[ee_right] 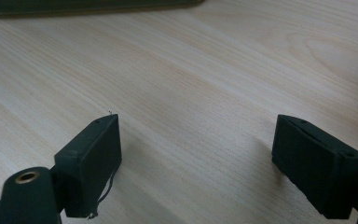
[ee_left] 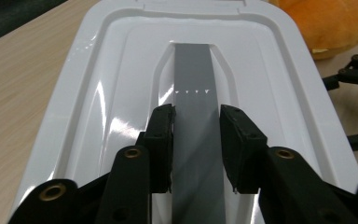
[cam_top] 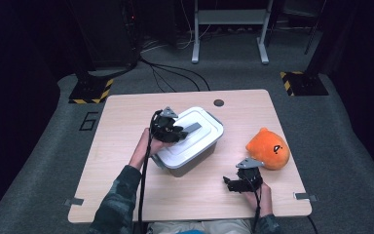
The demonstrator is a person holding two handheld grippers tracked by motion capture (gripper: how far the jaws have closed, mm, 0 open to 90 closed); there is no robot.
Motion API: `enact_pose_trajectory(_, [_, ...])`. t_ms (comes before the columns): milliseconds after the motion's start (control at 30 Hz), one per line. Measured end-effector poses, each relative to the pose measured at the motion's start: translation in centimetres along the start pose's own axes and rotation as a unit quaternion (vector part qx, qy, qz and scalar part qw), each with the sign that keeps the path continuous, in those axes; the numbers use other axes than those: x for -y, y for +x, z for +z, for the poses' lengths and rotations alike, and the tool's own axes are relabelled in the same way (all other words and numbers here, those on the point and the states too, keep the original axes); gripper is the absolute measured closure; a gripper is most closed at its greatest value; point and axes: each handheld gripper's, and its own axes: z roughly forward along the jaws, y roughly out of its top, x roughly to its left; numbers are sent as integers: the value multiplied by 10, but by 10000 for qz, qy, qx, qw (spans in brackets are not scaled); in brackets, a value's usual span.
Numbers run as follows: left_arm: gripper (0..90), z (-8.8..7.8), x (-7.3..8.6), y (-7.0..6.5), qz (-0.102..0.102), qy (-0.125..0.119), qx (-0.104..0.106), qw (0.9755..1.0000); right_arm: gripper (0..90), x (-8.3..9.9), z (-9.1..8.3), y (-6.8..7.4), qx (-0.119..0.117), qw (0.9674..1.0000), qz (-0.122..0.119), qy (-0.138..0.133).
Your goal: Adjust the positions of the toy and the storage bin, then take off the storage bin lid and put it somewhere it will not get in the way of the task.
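Note:
A white lidded box point(cam_top: 195, 148) sits at the middle of the wooden table point(cam_top: 121, 122). Its lid point(ee_left: 98, 93) carries a flat grey handle point(ee_left: 193, 70) along the centre. My left gripper point(ee_left: 196, 112) reaches over the lid from the left, its jaws pressed against both sides of that handle point(cam_top: 193, 127). My right gripper point(cam_top: 229, 184) rests low at the table's front right, open, with bare wood point(ee_right: 191, 70) between its jaws. An orange plush toy point(cam_top: 268, 148) lies just behind and to the right of it.
The plush toy point(ee_left: 331, 23) sits close to the box's right end, and the right gripper point(ee_left: 354, 74) lies beside it. A round cable hole point(cam_top: 218, 103) is at the table's back edge. Cables and stand bases lie on the floor beyond.

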Motion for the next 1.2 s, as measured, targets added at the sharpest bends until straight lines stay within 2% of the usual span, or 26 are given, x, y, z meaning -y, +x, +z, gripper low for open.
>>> enact_pose_trajectory(33, [610, 1, -2, -1, 78, 33, -121, 9999, 150, 0, 0, 0, 0, 10000, 1, 0])
enact_pose_trajectory(67, [583, 3, -4, -5, 51, 65, -269, 9996, 150, 0, 0, 0, -1, 10000, -3, 1])
enact_pose_trajectory(167, [577, 8, -7, -11, 27, 31, -452, 9990, 151, 0, 0, 0, -3, 10000, -3, 0])
enact_pose_trajectory(233, [646, 10, -8, -13, 91, 13, -387, 9992, 151, 0, 0, 0, 0, 10000, -1, 0])
enact_pose_trajectory(300, [653, 10, -9, -14, 171, 5, -379, 9991, 152, 0, 0, 0, -1, 10000, 12, 4])
enact_pose_trajectory(467, [667, 8, -5, -7, 297, -73, -2, 9995, 153, 0, 0, 0, 0, 10000, 15, 2])
enact_pose_trajectory(500, [667, 8, -5, -7, 297, -73, -2, 9995, 153, 0, 0, 0, 0, 10000, 15, 2])
enact_pose_trajectory(533, [667, 8, -4, -7, 346, -79, 148, 9993, 154, 0, 0, 0, 3, 10000, 23, 0])
enact_pose_trajectory(567, [667, 8, -4, -7, 346, -79, 148, 9993, 154, 0, 0, 0, 3, 10000, 23, 0])
enact_pose_trajectory(633, [667, 7, -5, -7, 560, -41, 205, 9982, 154, 0, 0, 0, 5, 10000, 23, 0])
enact_pose_trajectory(767, [667, 9, -6, -10, 697, -25, 491, 9964, 154, 0, 0, 0, 14, 10000, 23, 1])
enact_pose_trajectory(1100, [667, 7, -7, -11, 719, -36, 425, 9965, 154, 0, 0, 0, 22, 10000, 21, -8])
enact_pose_trajectory(1200, [667, 3, -8, -11, 607, -75, 342, 9975, 149, 0, 0, 0, 18, 10000, 17, -4])
